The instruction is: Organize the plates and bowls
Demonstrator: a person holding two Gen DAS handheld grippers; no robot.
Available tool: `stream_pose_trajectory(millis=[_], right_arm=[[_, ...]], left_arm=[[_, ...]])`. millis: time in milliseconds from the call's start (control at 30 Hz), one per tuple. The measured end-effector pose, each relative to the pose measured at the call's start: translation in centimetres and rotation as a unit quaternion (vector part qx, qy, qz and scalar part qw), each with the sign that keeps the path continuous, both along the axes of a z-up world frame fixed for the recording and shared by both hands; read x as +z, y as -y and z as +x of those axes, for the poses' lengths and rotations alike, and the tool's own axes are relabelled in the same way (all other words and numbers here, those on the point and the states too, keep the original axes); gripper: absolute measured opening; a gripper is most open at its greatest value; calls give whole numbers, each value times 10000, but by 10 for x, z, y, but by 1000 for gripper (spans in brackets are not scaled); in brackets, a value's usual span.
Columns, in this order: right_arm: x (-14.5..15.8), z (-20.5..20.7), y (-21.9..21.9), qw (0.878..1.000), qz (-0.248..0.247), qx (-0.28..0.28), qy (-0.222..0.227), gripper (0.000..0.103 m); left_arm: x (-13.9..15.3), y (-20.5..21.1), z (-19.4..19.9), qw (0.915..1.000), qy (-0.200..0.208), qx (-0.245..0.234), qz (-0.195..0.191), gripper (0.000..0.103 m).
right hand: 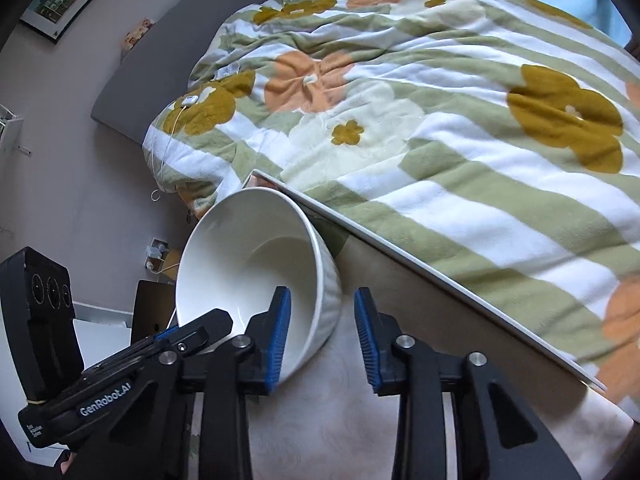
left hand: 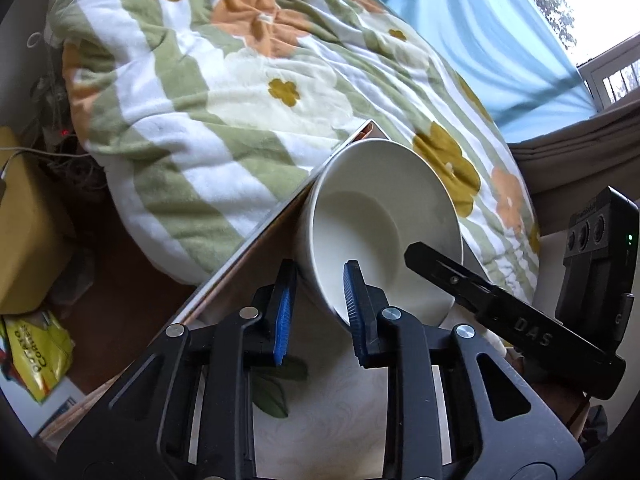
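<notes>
A white ribbed bowl [left hand: 380, 220] is lifted and tilted over the table, its mouth facing both cameras; it also shows in the right wrist view [right hand: 248, 264]. My left gripper [left hand: 318, 312] straddles its near rim, one blue pad inside and one outside, with a gap to the wall. My right gripper [right hand: 322, 332] straddles the opposite rim the same way. The jaws of both stand apart. The right gripper's finger [left hand: 500, 296] shows in the left wrist view, and the left gripper's body [right hand: 120, 384] shows in the right wrist view.
A table with a pale patterned cloth [right hand: 340, 420] lies below, its edge [right hand: 420, 268] against a bed with a floral striped blanket [right hand: 440, 140]. A cardboard box [left hand: 24, 220] and a yellow snack bag [left hand: 36, 352] sit on the floor at left.
</notes>
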State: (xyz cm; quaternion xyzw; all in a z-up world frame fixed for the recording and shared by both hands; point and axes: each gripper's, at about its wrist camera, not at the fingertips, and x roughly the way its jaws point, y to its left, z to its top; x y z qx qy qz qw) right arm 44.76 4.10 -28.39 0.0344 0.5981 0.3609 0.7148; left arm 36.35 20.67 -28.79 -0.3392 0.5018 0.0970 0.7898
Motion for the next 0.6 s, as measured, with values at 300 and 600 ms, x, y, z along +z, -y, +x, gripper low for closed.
stream_pose_trajectory(millis=[300,600], right_arm=[[0,-3,1,9999,-50,-23,123,18],[19,-21,10,9995,25,-125,280,18]], left_arm=[[4,4,3,9994,-74,-131,296,22],[42,19,-9,9965,125,-343,757,22]])
